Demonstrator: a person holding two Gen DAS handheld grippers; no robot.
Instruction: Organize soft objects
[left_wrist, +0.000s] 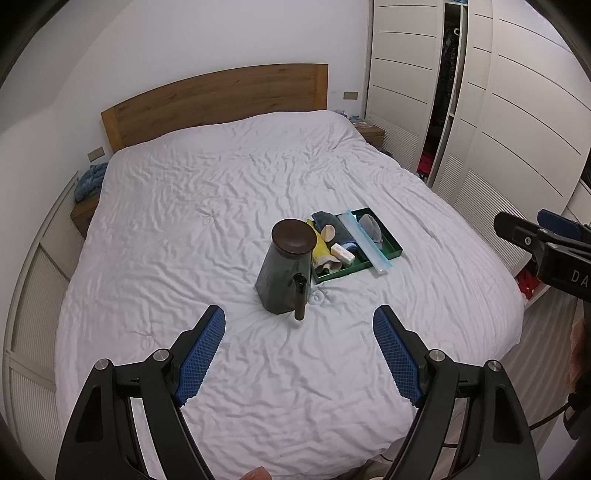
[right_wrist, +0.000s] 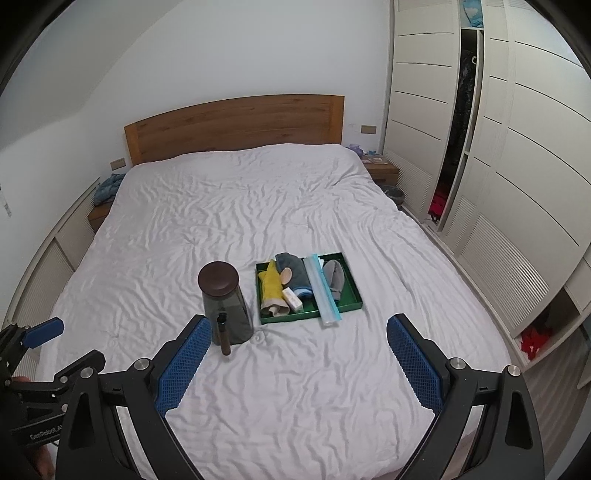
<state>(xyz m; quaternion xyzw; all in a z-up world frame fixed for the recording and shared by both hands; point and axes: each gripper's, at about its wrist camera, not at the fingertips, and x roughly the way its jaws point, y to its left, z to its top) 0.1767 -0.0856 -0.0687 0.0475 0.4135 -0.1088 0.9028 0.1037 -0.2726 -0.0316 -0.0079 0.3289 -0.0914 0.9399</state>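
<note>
A green tray (left_wrist: 392, 246) (right_wrist: 355, 293) lies on the white bed. It holds a yellow cloth (right_wrist: 271, 284), a folded blue towel (right_wrist: 295, 273), a grey cloth (right_wrist: 334, 280), a small white box (right_wrist: 291, 299) and a clear zip bag (right_wrist: 321, 291) that sticks out over the front rim. A dark jar (left_wrist: 284, 273) (right_wrist: 225, 302) with a brown lid and a handle stands to the tray's left. My left gripper (left_wrist: 299, 319) hovers open just short of the jar, holding nothing. Off to the right, my right gripper (right_wrist: 300, 325) is open and empty, short of jar and tray.
The crumpled white duvet (left_wrist: 221, 206) covers the whole bed, with a wooden headboard (left_wrist: 221, 96) behind. White wardrobe doors (right_wrist: 517, 147) line the right side, one gap open. A nightstand (right_wrist: 380, 168) stands at each top corner; blue fabric (left_wrist: 86, 181) lies on the left one.
</note>
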